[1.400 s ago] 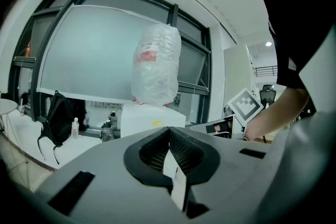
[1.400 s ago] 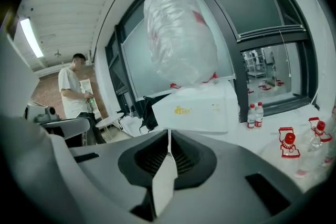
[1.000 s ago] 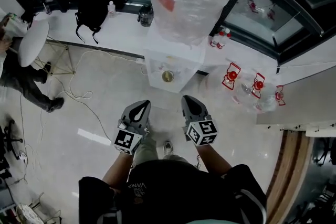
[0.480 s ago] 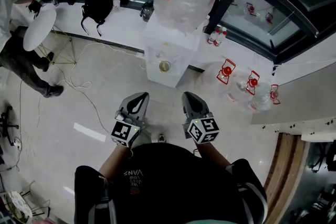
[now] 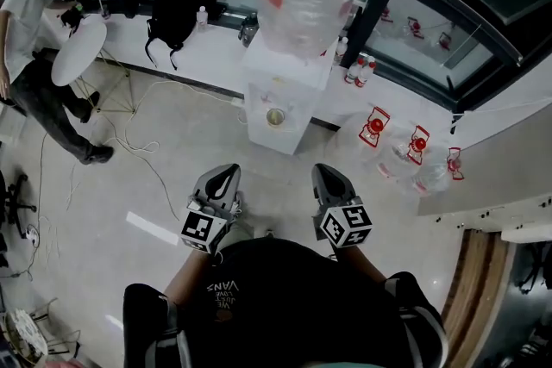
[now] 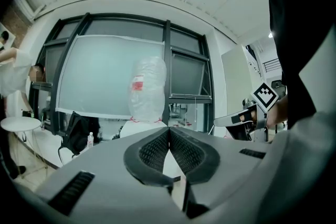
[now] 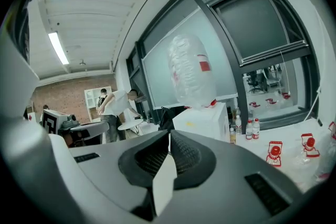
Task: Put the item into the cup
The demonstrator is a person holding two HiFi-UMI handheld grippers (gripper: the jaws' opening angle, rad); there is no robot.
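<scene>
Head view: I hold my left hand-held gripper (image 5: 227,177) and right hand-held gripper (image 5: 328,175) side by side over the floor (image 5: 164,177). Both point at the water dispenser (image 5: 285,82), well apart from it. The cup (image 5: 275,117) stands upright in its recess, mouth up.

Left gripper view: its jaws are pressed together, empty.

Right gripper view: its jaws meet tip to tip, empty.

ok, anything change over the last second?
Little. The head view swung slightly left, so the bystander by the round table is more in frame. Nothing grasped or released: left gripper and right gripper stay shut, empty, facing the water dispenser.
</scene>
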